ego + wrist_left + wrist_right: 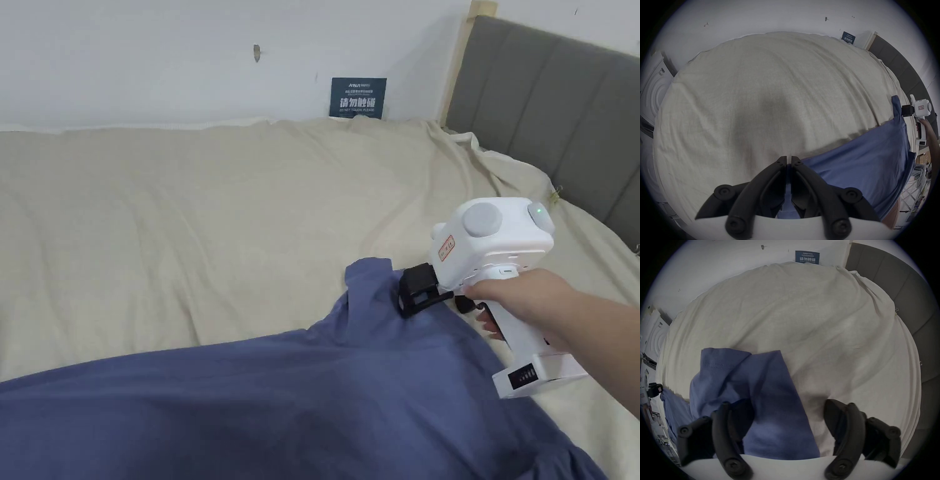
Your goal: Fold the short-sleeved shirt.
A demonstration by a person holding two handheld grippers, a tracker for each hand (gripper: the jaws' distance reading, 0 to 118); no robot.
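While the blue shirt (262,400) hangs stretched above the beige bed (187,237), two grippers meet it.
Left gripper (788,160) is clamped narrow on one edge; right gripper (776,408) stands wide, cloth lying between its jaws.

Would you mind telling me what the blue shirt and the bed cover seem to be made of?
Blue shirt: probably thin matte cotton or a blend; it drapes softly, with a stitched hem. Bed cover: beige woven cloth, maybe linen or cotton; matte, finely creased.

Left gripper (789,160) fingers pinched together; right gripper (776,404) fingers spread.
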